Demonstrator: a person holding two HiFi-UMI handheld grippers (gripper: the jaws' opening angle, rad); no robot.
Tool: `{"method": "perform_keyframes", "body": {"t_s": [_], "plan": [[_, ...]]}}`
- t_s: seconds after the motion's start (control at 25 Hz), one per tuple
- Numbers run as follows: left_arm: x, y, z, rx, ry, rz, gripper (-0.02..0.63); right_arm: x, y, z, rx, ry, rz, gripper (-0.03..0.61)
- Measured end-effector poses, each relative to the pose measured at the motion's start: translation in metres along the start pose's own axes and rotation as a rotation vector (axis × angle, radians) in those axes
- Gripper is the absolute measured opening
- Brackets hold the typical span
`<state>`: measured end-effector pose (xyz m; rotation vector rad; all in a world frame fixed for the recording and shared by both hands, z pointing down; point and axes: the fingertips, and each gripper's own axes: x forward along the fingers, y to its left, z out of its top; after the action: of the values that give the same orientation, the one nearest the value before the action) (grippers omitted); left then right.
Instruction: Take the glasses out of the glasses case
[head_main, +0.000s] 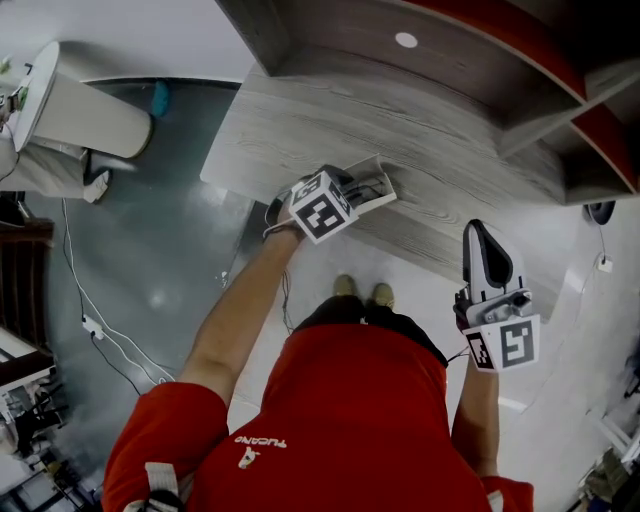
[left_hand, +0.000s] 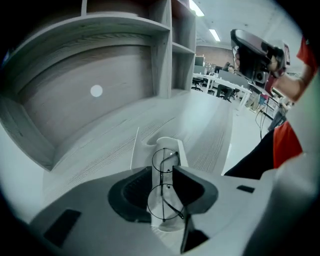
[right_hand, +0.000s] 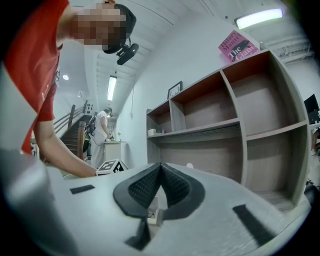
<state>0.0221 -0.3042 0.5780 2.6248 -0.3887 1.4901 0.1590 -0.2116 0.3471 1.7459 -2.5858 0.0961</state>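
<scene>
A white glasses case (head_main: 375, 186) lies open on the grey wood desk (head_main: 300, 120), near its front edge. In the left gripper view, thin black wire glasses (left_hand: 162, 192) with round lenses lie in the case (left_hand: 170, 146). My left gripper (left_hand: 161, 170) points steeply down over them, jaws open, one on each side of the frame. Its marker cube (head_main: 321, 208) hides most of the case in the head view. My right gripper (head_main: 479, 232) hangs level in the air to the right, off the desk's edge, shut with nothing in it; its tips (right_hand: 160, 166) meet.
A shelf unit (head_main: 480, 60) with grey and red compartments stands along the back of the desk. A white round dot (head_main: 406, 40) marks its back panel. Cables (head_main: 100, 325) run over the floor at the left. Another person (right_hand: 104, 125) stands far off by a cabinet.
</scene>
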Motion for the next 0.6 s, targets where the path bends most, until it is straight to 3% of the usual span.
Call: {"method": "perform_keyframes", "body": {"t_s": [0.44, 0.6], "plan": [[0.022, 0.0, -0.01, 0.037, 0.118, -0.035, 0.121, -0.006, -0.014, -0.009, 0.02, 0.014, -0.031, 0.005], [0.027, -0.003, -0.012, 0.088, 0.15, -0.03, 0.121, -0.004, -0.014, -0.013, 0.027, 0.018, -0.029, 0.005]]}}
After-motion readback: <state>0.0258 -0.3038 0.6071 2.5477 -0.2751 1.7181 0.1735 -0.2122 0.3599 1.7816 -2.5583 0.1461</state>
